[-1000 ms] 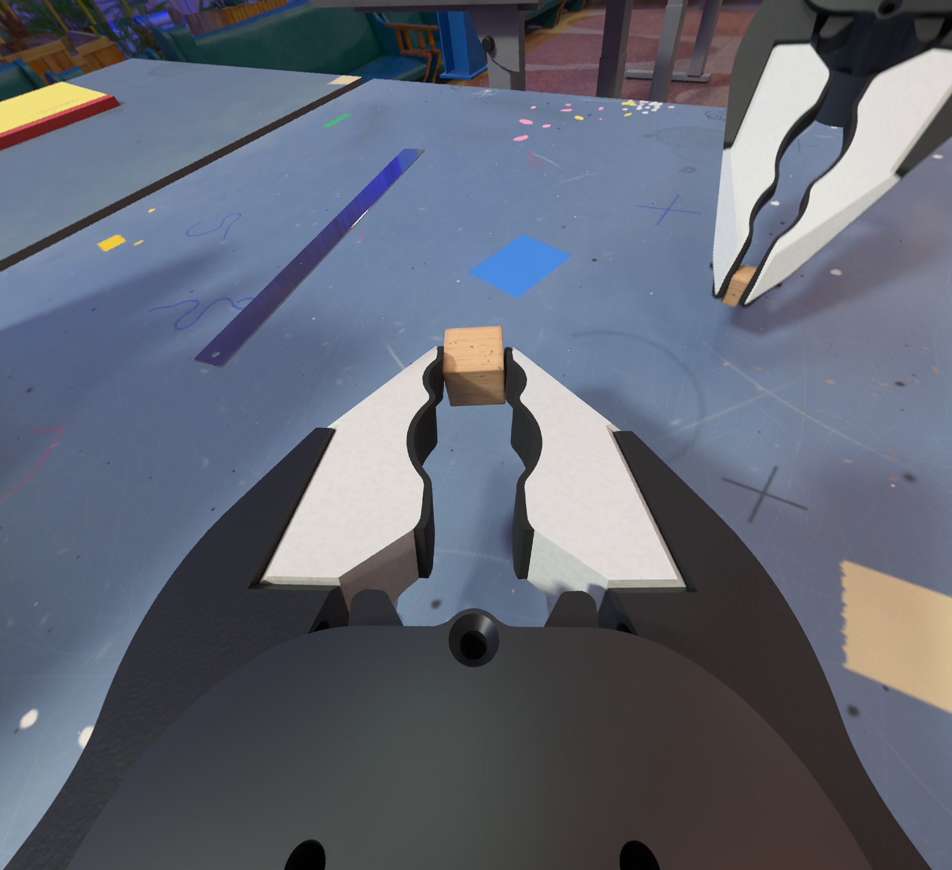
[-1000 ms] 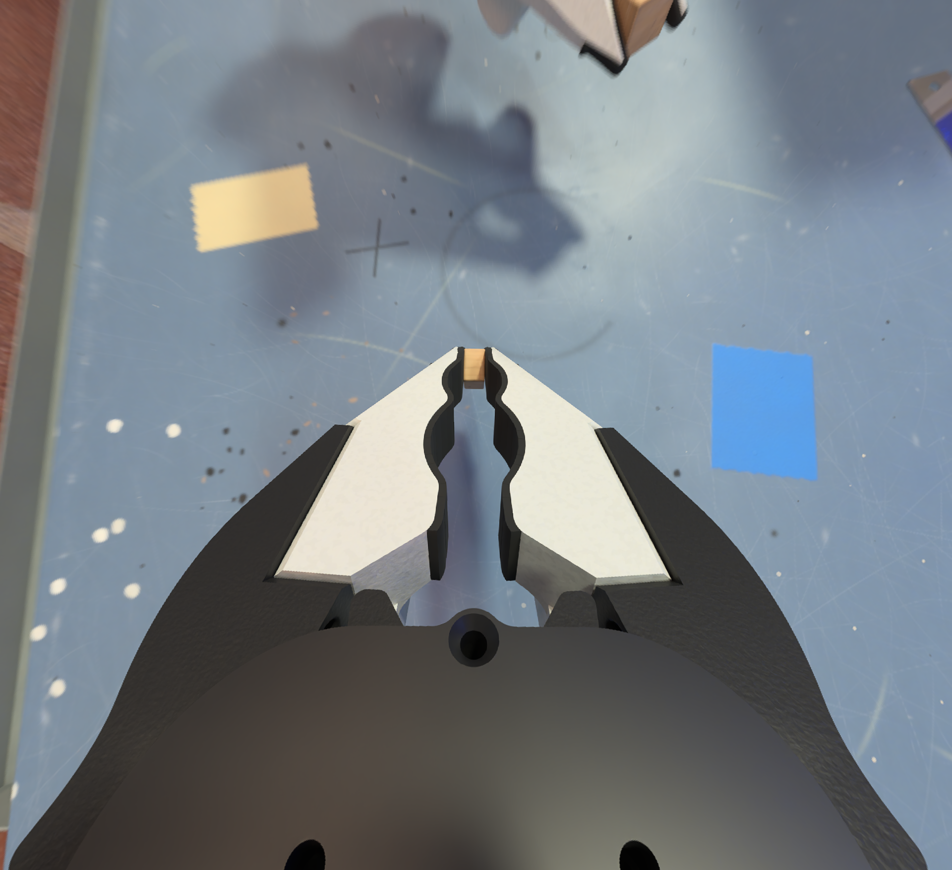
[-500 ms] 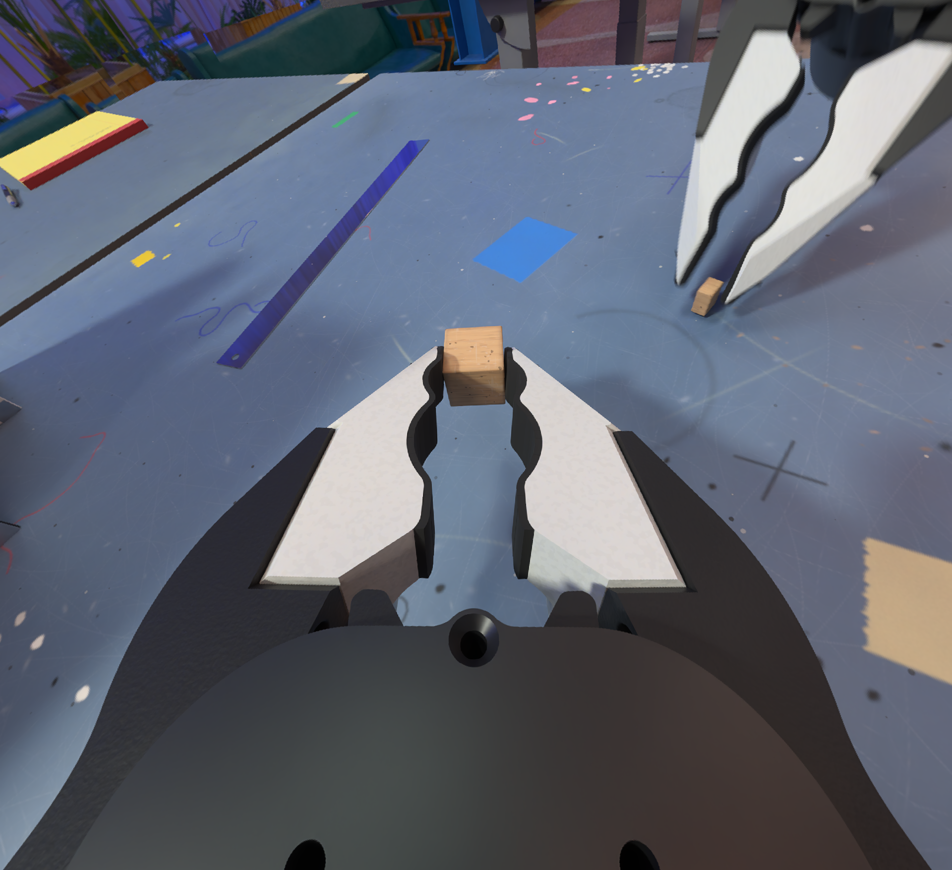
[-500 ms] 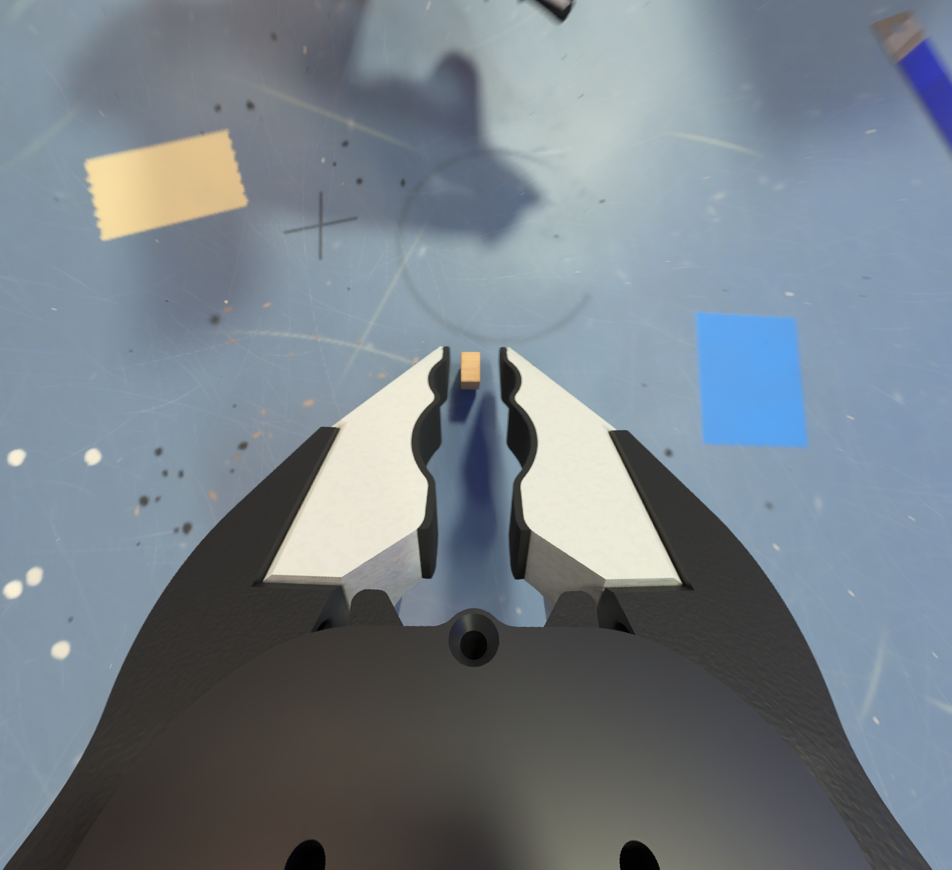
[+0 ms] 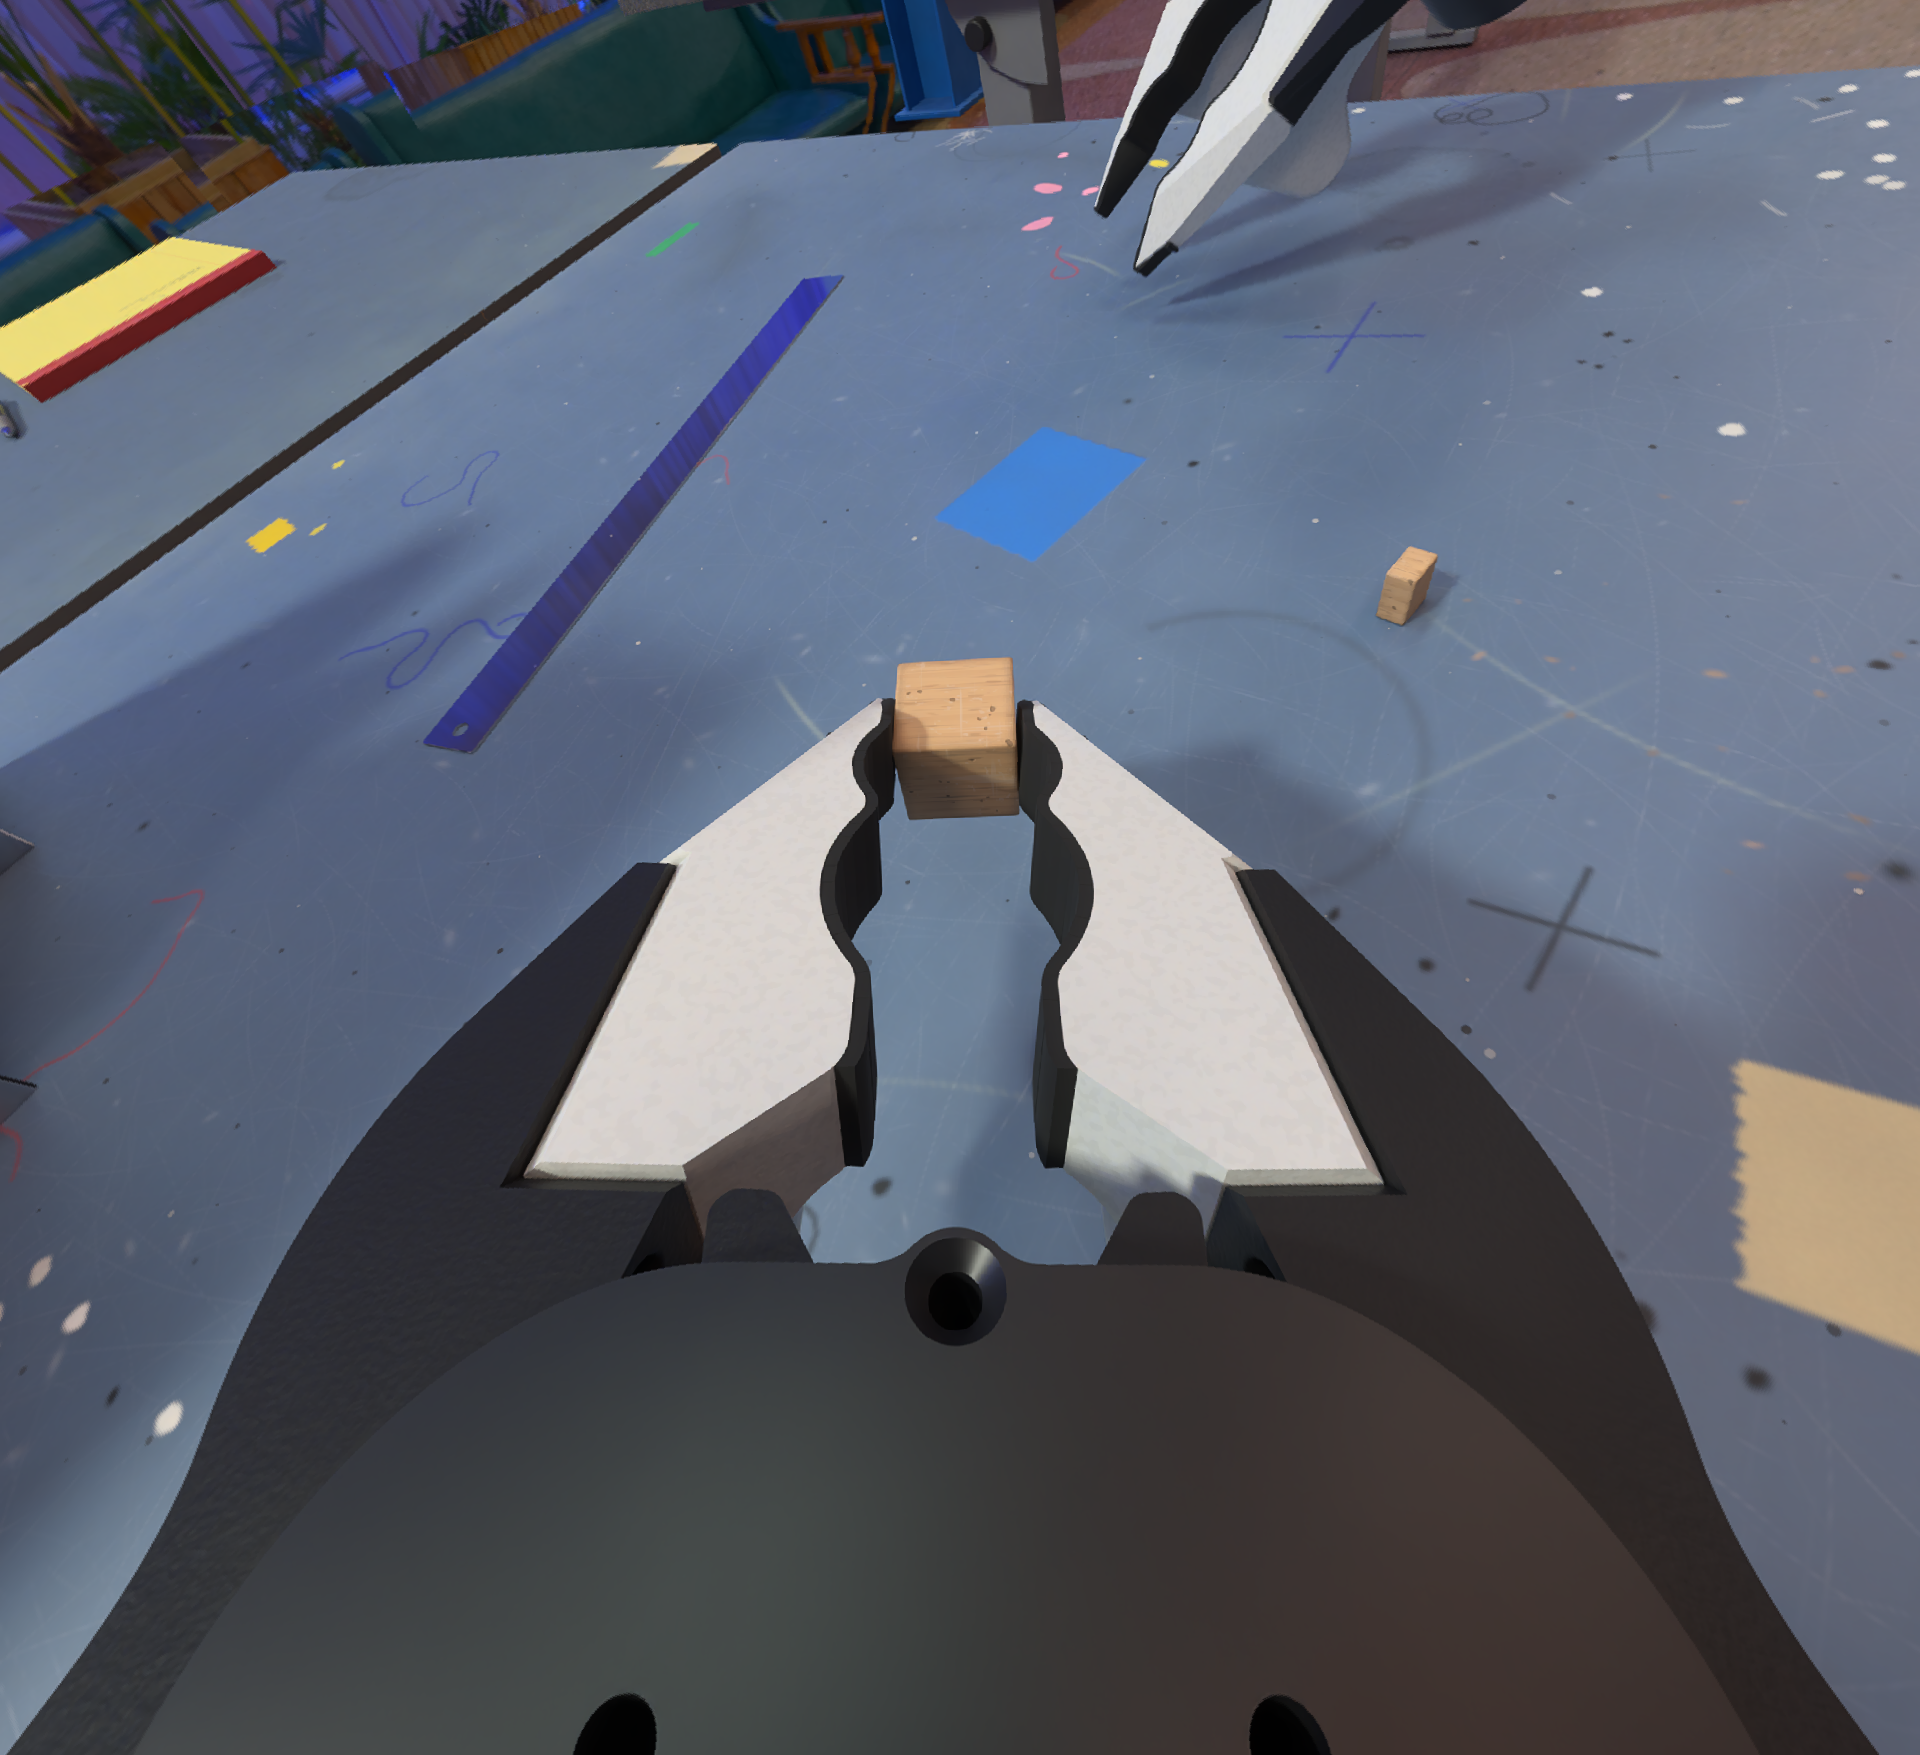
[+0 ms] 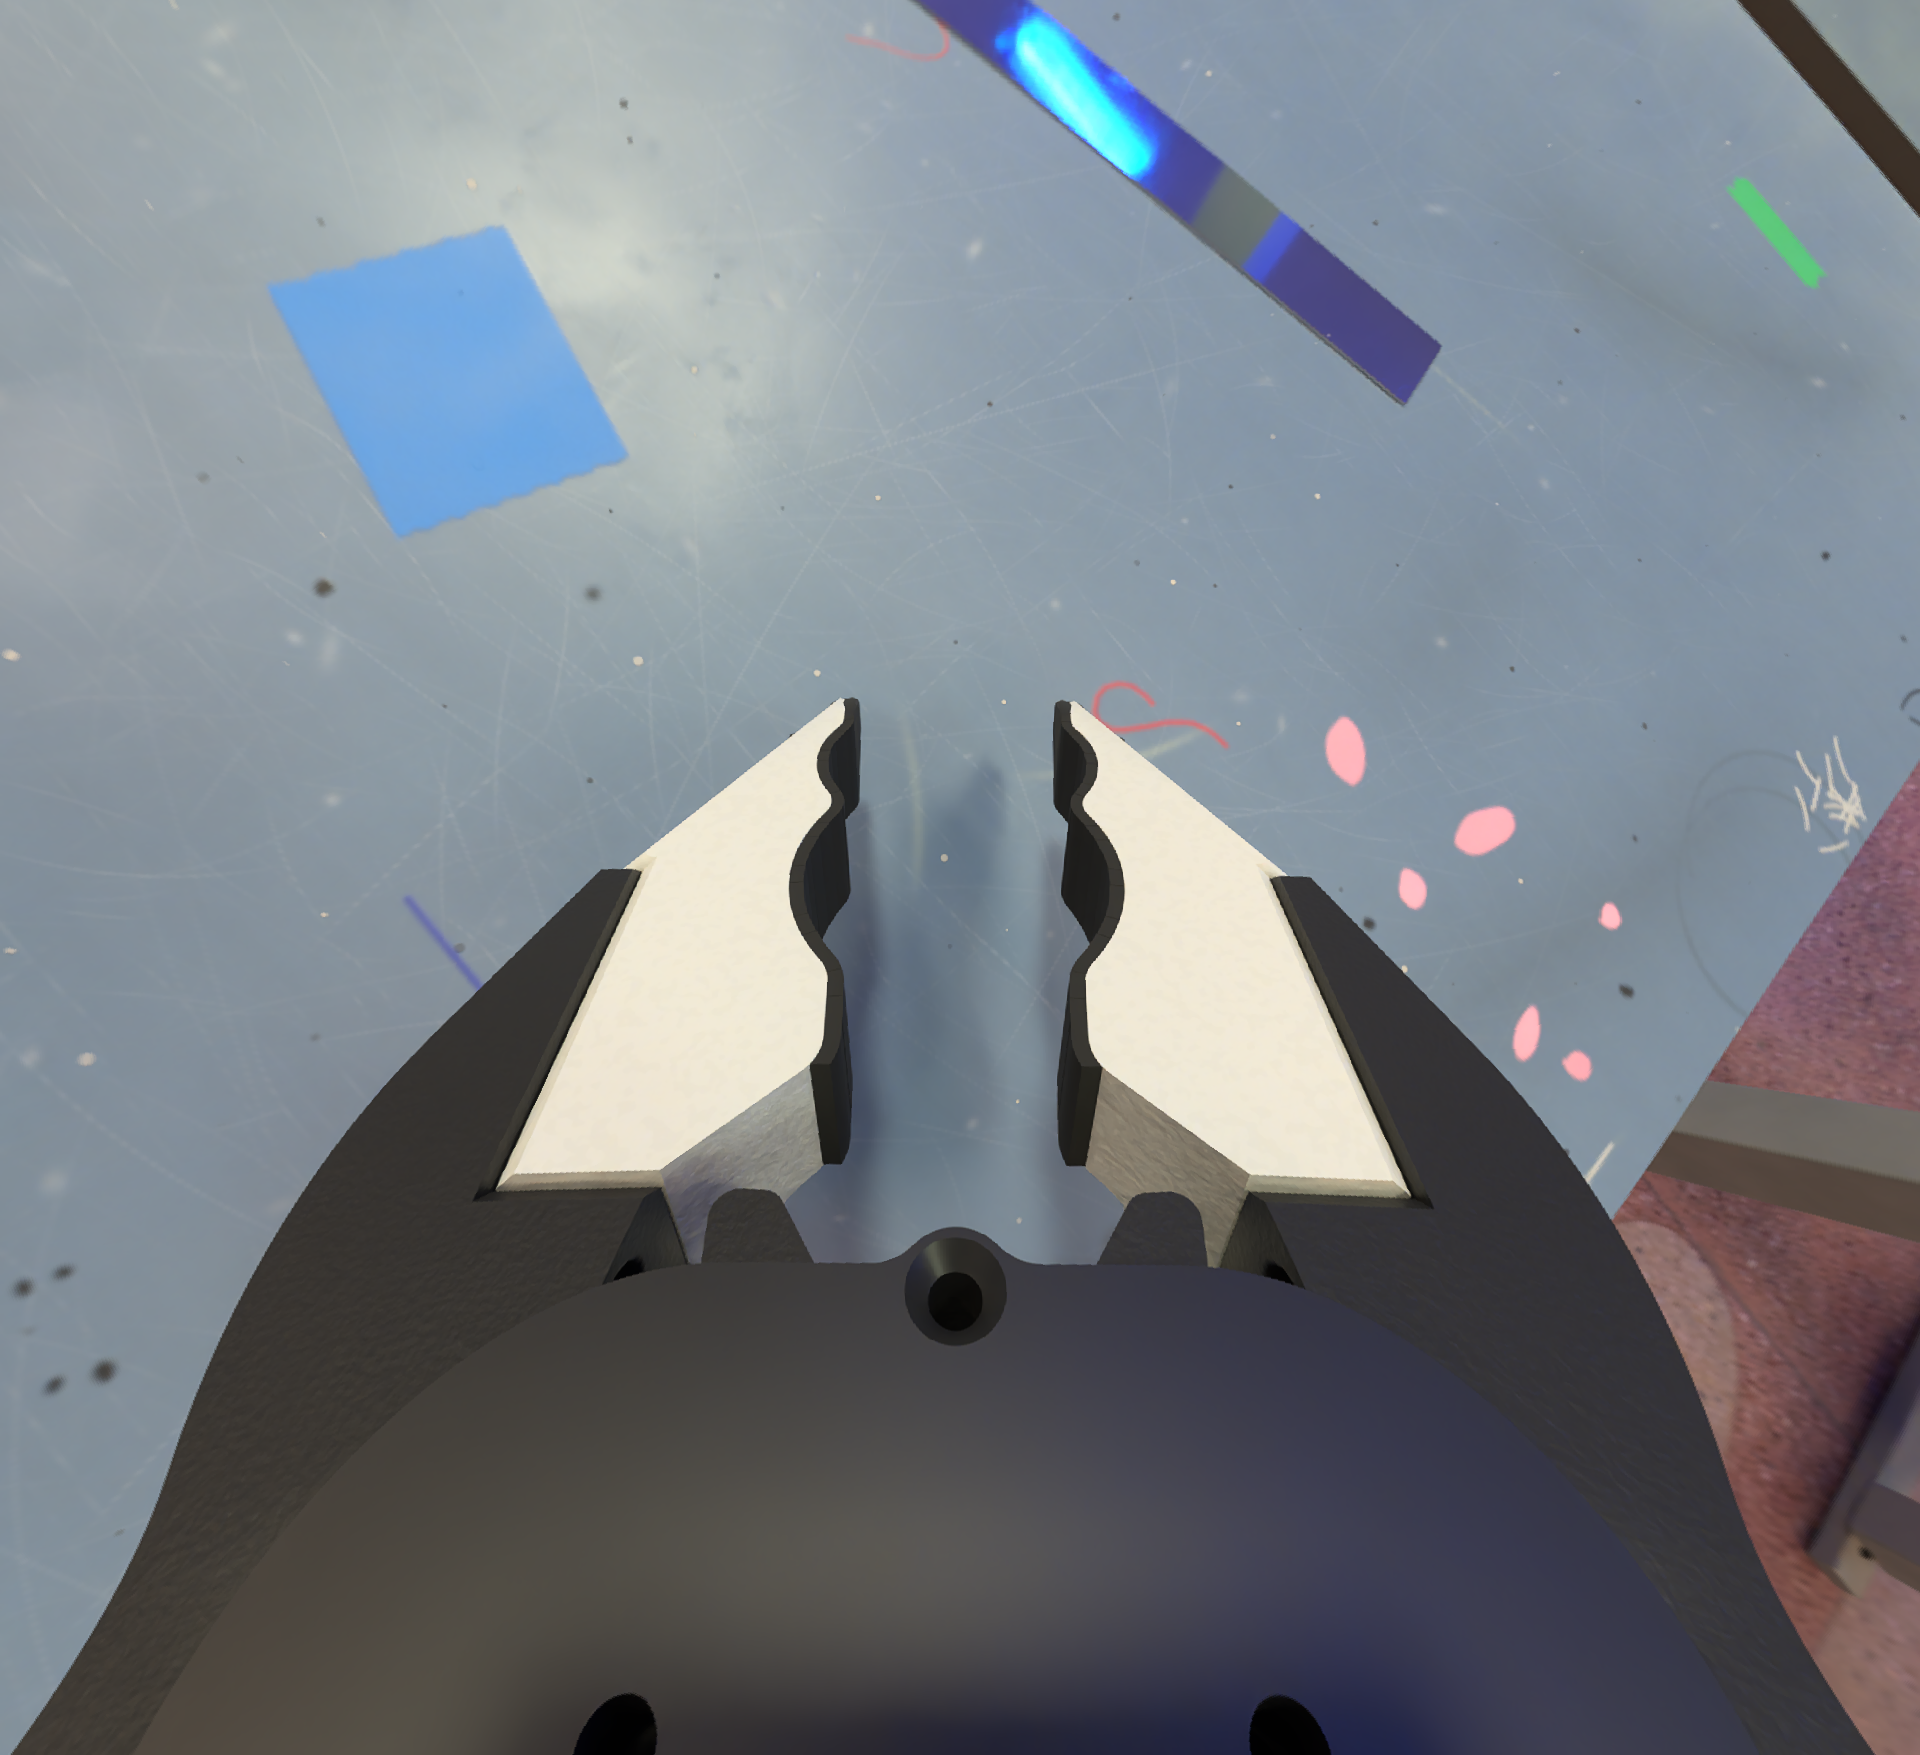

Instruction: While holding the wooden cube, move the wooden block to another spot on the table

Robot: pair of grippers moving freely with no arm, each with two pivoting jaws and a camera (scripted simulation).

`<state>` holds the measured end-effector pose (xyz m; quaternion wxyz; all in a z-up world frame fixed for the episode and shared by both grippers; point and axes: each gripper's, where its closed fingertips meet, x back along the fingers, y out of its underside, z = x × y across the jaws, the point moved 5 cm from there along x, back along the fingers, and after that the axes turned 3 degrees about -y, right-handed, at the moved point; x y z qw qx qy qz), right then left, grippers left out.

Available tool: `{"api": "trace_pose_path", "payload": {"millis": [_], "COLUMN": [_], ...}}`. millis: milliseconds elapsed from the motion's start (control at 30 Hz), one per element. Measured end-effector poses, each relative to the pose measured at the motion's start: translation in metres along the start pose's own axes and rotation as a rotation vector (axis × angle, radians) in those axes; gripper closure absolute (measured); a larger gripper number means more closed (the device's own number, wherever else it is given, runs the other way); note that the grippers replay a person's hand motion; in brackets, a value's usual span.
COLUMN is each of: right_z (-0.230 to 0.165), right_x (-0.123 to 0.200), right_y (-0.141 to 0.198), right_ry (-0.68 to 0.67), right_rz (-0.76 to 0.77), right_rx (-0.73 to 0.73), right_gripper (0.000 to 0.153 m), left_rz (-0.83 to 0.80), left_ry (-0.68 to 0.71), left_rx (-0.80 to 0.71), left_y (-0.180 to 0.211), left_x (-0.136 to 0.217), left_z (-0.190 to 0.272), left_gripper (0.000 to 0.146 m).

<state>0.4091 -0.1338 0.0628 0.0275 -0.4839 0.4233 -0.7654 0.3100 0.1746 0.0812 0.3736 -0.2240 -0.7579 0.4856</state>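
The wooden cube (image 5: 956, 737) is clamped between the fingertips of the left gripper (image 5: 956, 749) and is held above the blue-grey table (image 5: 1558, 770). The wooden block (image 5: 1407, 585) is seen lying free on the table, right of the blue rectangle (image 5: 1039, 492) and well apart from both grippers. The right gripper (image 6: 956, 729) is held empty with its jaws spread, near the pink spots (image 6: 1484, 830) by the table's edge.

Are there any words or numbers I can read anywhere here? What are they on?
No words or numbers can be read anywhere.
Table: only a dark cross, a blue cross and squiggles, not letters.
Blue ruler: no numbers show.
Yellow pad: faint marks, too small to read.
Wooden cube and wooden block: plain wood.
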Motion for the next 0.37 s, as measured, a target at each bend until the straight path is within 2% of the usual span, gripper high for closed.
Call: {"api": "trace_pose_path", "payload": {"millis": [133,367], "right_z": [0.0,0.005], "right_x": [-0.008,-0.014], "right_y": [0.003,0.009], "right_ry": [0.006,-0.029], "right_rz": [-0.029,-0.036], "right_rx": [0.037,-0.005], "right_gripper": [0.115,0.115], "left_rz": [-0.003,-0.005], "left_ry": [0.007,0.021], "left_rx": [0.007,0.029], "left_y": [0.0,0.0], "left_x": [0.0,-0.001], "left_z": [0.0,-0.002], "left_gripper": [0.123,0.123]}}
